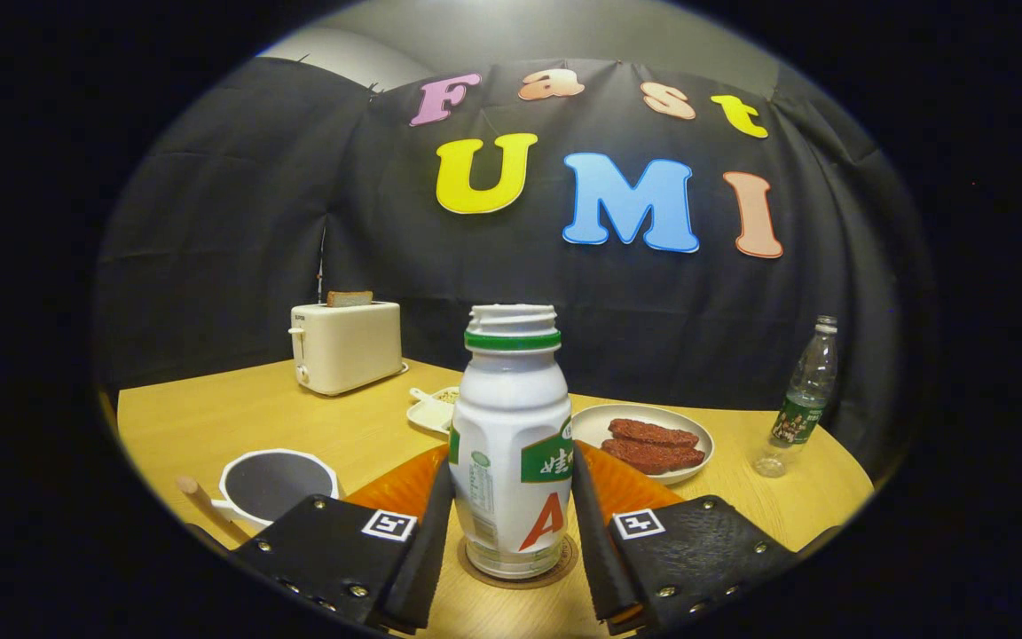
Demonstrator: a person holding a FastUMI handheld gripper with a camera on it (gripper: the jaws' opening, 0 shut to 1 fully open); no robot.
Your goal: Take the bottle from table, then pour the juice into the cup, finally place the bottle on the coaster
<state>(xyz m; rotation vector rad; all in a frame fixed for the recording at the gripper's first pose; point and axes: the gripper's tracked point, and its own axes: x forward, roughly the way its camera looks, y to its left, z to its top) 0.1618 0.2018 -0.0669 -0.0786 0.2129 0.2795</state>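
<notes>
A cup (273,484) with a dark inside sits on the wooden table (209,417) just ahead of the left finger, a wooden stick (200,499) lying beside it. Beyond it, near the wall, a cream toaster (347,346) holds a slice of bread (349,299). A small white dish (431,410) lies behind the bottle. At centre, the white bottle (511,444), capless with a green neck ring, stands upright on a round coaster (518,568), framed by the gripper (511,532); its fingers flank the bottle's sides closely, though whether both press on it cannot be told. An orange mat (626,486) spreads behind the bottle. To the right, a plate (644,417) carries dark red slabs (653,445). Furthest right, a clear water bottle (802,399) stands near the table's edge.
</notes>
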